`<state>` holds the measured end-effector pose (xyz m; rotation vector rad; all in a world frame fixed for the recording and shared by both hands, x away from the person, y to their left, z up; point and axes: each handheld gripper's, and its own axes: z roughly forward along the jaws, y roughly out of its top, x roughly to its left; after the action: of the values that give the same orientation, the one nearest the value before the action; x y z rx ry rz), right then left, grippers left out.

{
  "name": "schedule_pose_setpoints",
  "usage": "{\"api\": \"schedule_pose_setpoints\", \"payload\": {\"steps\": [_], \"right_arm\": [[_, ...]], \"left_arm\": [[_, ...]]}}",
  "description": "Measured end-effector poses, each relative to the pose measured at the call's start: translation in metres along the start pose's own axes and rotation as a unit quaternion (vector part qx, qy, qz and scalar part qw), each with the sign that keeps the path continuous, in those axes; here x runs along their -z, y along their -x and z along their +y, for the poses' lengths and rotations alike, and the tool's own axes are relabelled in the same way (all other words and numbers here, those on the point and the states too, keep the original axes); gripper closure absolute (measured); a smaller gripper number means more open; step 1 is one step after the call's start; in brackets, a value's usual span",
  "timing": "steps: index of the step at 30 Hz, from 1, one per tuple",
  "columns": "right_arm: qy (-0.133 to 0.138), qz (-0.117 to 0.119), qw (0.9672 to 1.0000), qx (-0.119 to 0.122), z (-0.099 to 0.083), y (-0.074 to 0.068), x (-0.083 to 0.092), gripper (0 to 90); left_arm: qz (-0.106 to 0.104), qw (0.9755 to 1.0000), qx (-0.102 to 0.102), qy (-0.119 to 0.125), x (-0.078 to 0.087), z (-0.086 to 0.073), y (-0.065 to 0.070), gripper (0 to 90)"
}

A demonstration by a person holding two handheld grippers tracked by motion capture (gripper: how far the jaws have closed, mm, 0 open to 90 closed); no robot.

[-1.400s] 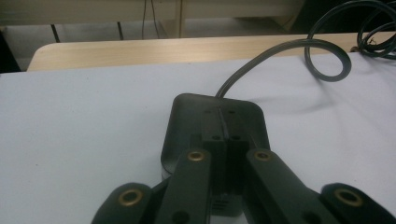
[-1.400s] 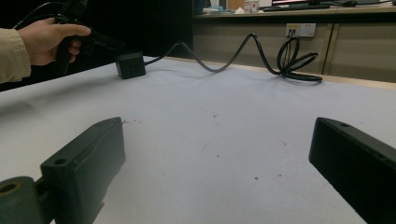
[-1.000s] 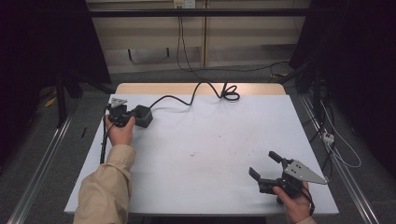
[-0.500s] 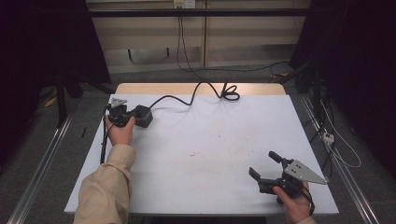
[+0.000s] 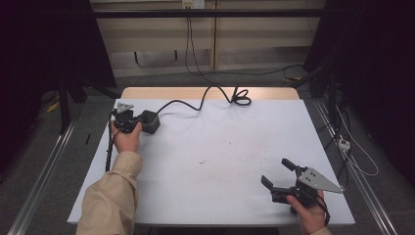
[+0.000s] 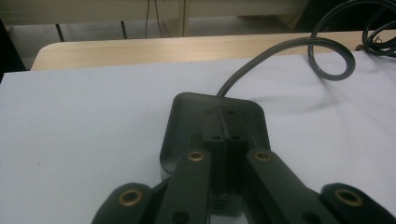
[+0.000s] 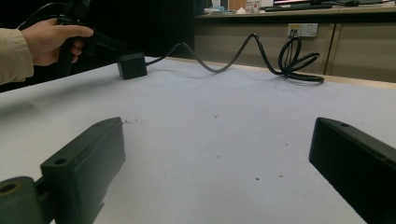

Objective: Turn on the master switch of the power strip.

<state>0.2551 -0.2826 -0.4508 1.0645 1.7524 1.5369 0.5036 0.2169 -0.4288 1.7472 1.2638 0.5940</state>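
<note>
Your left hand-held gripper (image 5: 128, 119) sits at the bench's ten o'clock corner, and its jaws are drawn in tight against the near end of the small black boxy plastic power adapter (image 5: 149, 122); in the left gripper view the adapter (image 6: 215, 128) lies dead ahead at twelve o'clock, jaws pinching a raised rib on its near face. Its long axis runs straight away from you along the gripper's own line, with the thick black cable (image 5: 205, 98) leaving the far end toward one o'clock and coiling near the bench's far edge. Your right hand-held gripper (image 5: 279, 176) hovers at the white bench (image 5: 220, 156) five o'clock corner, jaws spread wide and holding nothing, well apart from the adapter. I'd judge the left hand does any pulling or turning.
</note>
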Motion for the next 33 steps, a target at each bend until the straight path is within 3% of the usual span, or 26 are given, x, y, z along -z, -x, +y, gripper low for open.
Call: {"api": "schedule_pose_setpoints", "payload": {"steps": [10, 20, 33], "right_arm": [[0.0, 0.001, 1.0, 0.0, 0.0002, 0.0003, -0.0007, 3.0], [0.001, 0.002, 1.0, 0.002, 0.0008, -0.0008, -0.0014, 3.0], [0.0, 0.0, 1.0, 0.002, 0.001, -0.0002, -0.0009, 3.0]], "left_arm": [[-0.005, 0.9999, 0.013, 0.004, -0.0001, -0.0003, -0.0022, 90.0], [-0.006, 0.9999, 0.008, 0.003, 0.0, 0.0001, -0.002, 90.0], [-0.008, 0.9998, 0.019, 0.009, -0.0003, 0.0005, -0.0045, 90.0]]}}
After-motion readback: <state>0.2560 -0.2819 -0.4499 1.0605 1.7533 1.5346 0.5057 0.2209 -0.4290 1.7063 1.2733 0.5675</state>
